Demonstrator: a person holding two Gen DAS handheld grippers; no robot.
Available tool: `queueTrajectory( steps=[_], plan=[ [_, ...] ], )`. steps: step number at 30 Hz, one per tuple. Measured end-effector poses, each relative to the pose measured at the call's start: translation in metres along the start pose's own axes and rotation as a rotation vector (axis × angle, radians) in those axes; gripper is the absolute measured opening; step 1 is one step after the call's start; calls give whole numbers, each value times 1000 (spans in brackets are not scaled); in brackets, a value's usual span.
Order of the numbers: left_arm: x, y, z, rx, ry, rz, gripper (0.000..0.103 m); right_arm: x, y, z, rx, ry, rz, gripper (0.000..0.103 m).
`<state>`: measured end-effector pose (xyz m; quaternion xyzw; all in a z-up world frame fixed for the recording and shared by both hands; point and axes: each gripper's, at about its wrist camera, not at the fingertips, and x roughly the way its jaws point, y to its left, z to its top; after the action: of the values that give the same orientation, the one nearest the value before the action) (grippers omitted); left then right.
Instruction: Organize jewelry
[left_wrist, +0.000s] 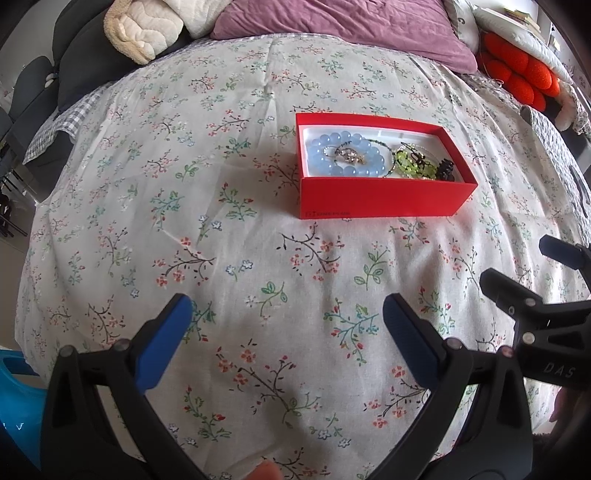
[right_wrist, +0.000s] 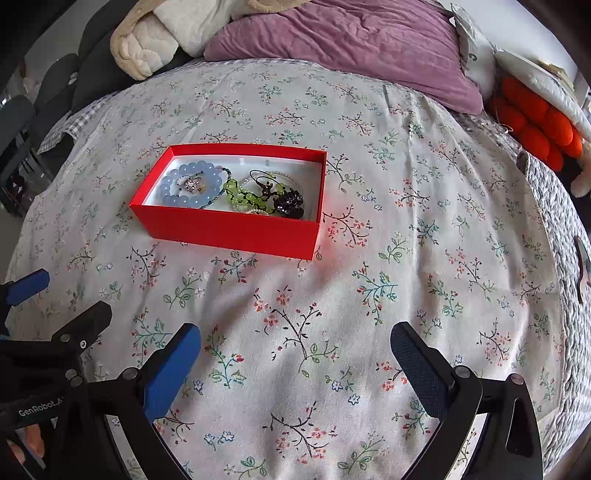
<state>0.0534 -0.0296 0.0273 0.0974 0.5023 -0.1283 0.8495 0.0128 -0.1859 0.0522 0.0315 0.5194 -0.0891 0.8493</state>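
On the floral bedspread (right_wrist: 369, 184), red box (right_wrist: 236, 230) lies lengthwise left-right.

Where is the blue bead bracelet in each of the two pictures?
Left wrist view: the blue bead bracelet lies right of centre, in the left end of the red box.
Right wrist view: it lies left of centre, again in the box's left end.
Shared landmark: the purple pillow behind the box.

Both tools are black plastic with round metal rivets at the joints. The left gripper (left_wrist: 288, 314) and right gripper (right_wrist: 295, 343) carry blue-padded fingers (right_wrist: 171, 373). White lettering reads "GenRobot", possibly "DAS" elsewhere.
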Motion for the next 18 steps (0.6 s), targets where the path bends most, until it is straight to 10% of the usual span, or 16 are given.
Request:
queueTrajectory(
  steps=[18],
  plan=[
    [2,3,2,-37,28,-51,103,-1,-1,-1,-2,-4,1,103]
  ],
)
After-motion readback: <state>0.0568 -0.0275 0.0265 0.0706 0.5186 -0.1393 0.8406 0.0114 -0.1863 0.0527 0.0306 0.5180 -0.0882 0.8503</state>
